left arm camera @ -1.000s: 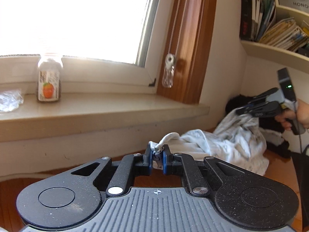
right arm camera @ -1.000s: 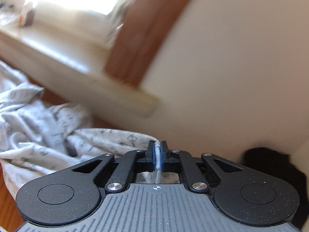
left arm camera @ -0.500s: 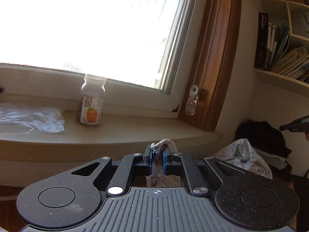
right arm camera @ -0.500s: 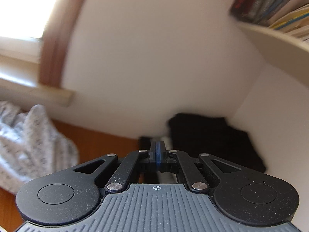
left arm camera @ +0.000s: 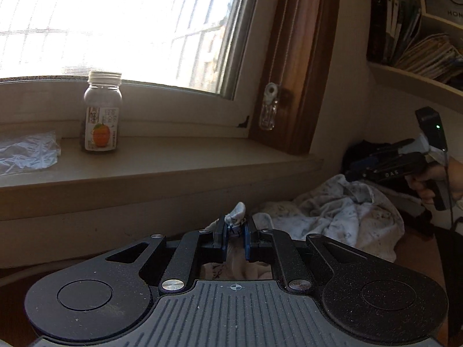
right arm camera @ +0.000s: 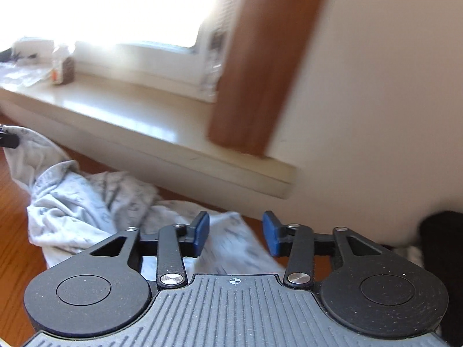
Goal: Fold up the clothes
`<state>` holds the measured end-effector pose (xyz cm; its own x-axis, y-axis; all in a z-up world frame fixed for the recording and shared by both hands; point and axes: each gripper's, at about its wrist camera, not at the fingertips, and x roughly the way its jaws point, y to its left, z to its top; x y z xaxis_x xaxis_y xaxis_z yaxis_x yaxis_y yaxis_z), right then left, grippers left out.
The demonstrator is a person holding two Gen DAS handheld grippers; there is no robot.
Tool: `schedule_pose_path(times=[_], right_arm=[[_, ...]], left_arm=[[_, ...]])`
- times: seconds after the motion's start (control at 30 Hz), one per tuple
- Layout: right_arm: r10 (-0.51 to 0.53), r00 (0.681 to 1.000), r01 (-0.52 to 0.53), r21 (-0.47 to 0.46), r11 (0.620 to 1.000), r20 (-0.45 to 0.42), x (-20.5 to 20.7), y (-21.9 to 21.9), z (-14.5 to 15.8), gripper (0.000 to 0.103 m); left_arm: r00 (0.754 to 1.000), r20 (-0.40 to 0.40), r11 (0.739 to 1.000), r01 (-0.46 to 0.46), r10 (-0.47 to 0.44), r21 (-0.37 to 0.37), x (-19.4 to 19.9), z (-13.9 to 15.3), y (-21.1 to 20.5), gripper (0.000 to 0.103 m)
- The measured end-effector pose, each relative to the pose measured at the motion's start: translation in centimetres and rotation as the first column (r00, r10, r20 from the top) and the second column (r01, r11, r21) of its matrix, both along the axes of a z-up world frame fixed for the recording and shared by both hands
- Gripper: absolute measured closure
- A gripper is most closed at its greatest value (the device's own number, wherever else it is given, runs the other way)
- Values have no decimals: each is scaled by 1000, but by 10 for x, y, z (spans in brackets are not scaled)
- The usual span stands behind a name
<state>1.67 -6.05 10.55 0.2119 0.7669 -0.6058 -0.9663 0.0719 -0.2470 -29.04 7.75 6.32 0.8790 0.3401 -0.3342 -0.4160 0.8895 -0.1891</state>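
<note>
- Nearest to you, your left gripper (left arm camera: 235,235) is pinching a bunched corner of the pale patterned garment (left arm camera: 341,214); the blue pads (left arm camera: 219,238) are pressing on the cloth, and a tuft is sticking up between them.
- Your right gripper (right arm camera: 235,234) is opening; its blue pads (right arm camera: 201,232) are standing apart and touching nothing, with a strip of the garment (right arm camera: 86,202) lying on the wooden floor (right arm camera: 14,231) below the gap.
- Just beyond both grippers, the rest of the garment is lying crumpled on the floor, in front of the windowsill (left arm camera: 173,167) and below it.
- In the left wrist view your right gripper (left arm camera: 385,164) is hovering above the far right end of the garment, well to the right of the windowsill's end, with your hand (left arm camera: 434,182) wrapping its handle.
- A dark heap of cloth (left arm camera: 361,150) is sitting behind that gripper, against the wall to the right of the windowsill.
- On the windowsill, a clear jar (left arm camera: 102,112) with an orange on its label is standing upright, and a crinkled plastic bag (left arm camera: 27,151) is lying to its left.
- Farthest, a wall shelf of books (left arm camera: 416,46) is hanging above and to the right of the windowsill.
</note>
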Motion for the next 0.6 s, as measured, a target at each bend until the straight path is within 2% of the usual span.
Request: schedule_pose_path(times=[0.13,0.2,0.3,0.33,0.37,0.4,0.47,0.6], right_arm=[[23,1000,-24,-39,999,-18,-4,8,-7,53],[14,1000,-14,-75,997,2,-4,15,-18,48],[-47,997,54,-122,991,56,3,17,-28,50],[-60,996,68,-124,990,69,7,15,-29,57],[-70,994,79,-121,989,81,10,12,-29,84],[-79,993,90,-118,989,92,13,10,-29,99],[-139,975,151,-60,987,174,18,0,-22,98],[-204,953,199,48,979,226,26,-33,19,98]], left_arm=[[1000,-11,1000,17,-17,3,3,-2,-1,91],[999,-21,1000,24,-24,1,4,-3,-1,91],[999,-37,999,33,-33,-1,7,-6,0,91],[999,-42,999,34,-34,-1,7,-7,0,91],[999,-44,999,32,-32,4,8,-8,1,91],[999,-39,1000,10,-9,23,6,-8,1,93],[999,-9,999,-34,34,38,-1,-3,5,94],[991,89,995,-100,97,30,-25,13,15,94]])
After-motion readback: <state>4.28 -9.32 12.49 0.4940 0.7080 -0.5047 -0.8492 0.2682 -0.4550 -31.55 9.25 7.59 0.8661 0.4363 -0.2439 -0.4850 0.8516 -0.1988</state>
